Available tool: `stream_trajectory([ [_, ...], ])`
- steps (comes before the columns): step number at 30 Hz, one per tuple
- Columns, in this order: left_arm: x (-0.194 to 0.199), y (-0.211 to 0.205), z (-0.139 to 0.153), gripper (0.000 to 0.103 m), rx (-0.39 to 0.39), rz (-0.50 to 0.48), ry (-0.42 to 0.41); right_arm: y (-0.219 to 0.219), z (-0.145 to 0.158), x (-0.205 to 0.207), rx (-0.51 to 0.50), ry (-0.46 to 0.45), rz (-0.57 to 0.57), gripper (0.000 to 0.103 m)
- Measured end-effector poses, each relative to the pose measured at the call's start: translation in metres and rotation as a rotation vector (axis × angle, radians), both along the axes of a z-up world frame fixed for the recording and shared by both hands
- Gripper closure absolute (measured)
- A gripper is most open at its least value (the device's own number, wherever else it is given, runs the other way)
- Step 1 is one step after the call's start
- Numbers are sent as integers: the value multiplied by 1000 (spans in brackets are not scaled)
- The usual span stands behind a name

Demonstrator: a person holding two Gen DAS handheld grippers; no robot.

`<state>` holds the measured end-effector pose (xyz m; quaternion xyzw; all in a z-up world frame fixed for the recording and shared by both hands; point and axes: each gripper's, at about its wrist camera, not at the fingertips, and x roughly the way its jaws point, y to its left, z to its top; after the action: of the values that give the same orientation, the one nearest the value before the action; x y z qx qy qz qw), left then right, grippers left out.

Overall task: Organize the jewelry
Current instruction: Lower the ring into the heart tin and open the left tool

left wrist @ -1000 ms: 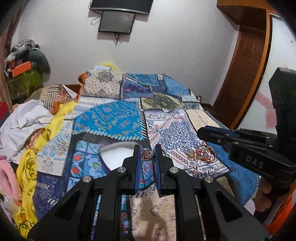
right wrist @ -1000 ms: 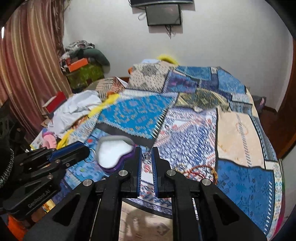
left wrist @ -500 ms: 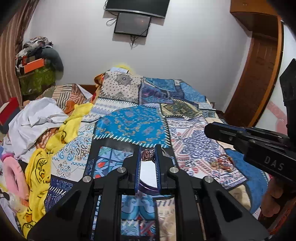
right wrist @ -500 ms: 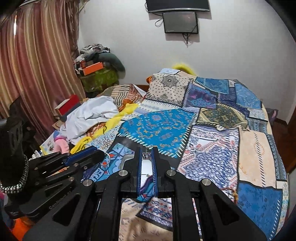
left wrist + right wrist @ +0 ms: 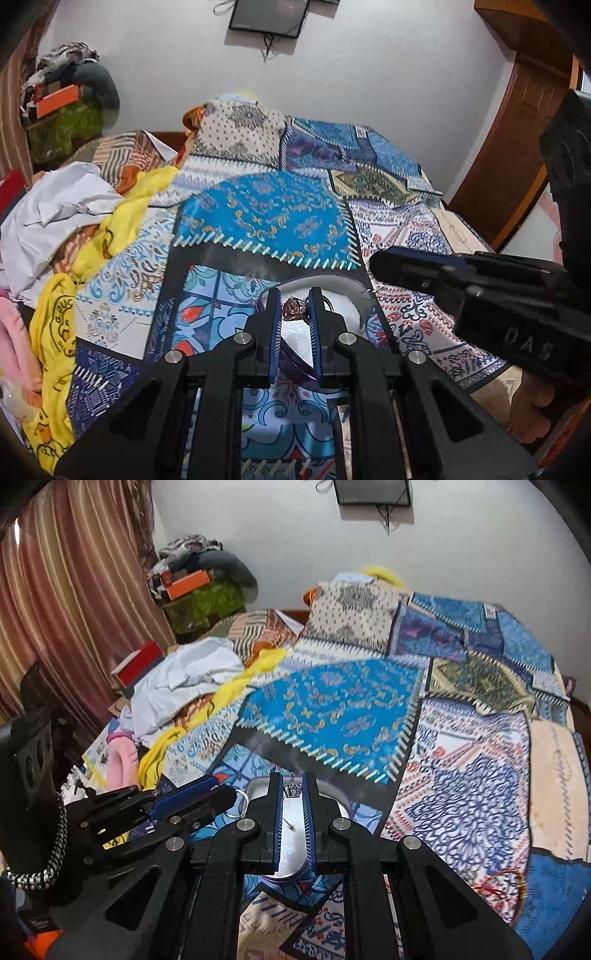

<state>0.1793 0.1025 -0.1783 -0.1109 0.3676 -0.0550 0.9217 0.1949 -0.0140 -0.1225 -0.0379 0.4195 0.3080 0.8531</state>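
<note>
My left gripper (image 5: 294, 309) is shut on a copper-coloured ring (image 5: 293, 309) and holds it just above a purple heart-shaped box with a white lining (image 5: 345, 308) on the patchwork bedspread. My right gripper (image 5: 293, 790) is shut on a small silver crown pendant (image 5: 293, 789) over the same box (image 5: 334, 808). Each gripper shows in the other's view, the right one (image 5: 436, 271) beside the box's right side, the left one (image 5: 192, 805) at its left. Red and gold bangles (image 5: 506, 880) lie on the bed at the right.
The patchwork bedspread (image 5: 332, 705) covers the bed. White, yellow and pink clothes (image 5: 70, 229) are piled along its left side. A wooden door (image 5: 517, 147) stands at the right, curtains (image 5: 66, 609) at the left, a wall screen (image 5: 267, 16) behind.
Both grippers have moved left and forward over the heart-shaped box, each still holding its piece. The bangles have slid out of the left wrist view.
</note>
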Motion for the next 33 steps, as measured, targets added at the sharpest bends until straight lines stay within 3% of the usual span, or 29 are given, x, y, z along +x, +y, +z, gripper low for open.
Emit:
stream_trajectory([
  [16, 19, -2, -19, 90, 12, -20, 30, 7, -32, 9, -30, 95, 11, 94],
  [24, 16, 1, -11, 90, 46, -3, 17, 7, -29, 6, -40, 71, 16, 93],
  [33, 3, 5, 9, 84, 64, 32, -13, -5, -9, -1, -32, 17, -15, 72],
])
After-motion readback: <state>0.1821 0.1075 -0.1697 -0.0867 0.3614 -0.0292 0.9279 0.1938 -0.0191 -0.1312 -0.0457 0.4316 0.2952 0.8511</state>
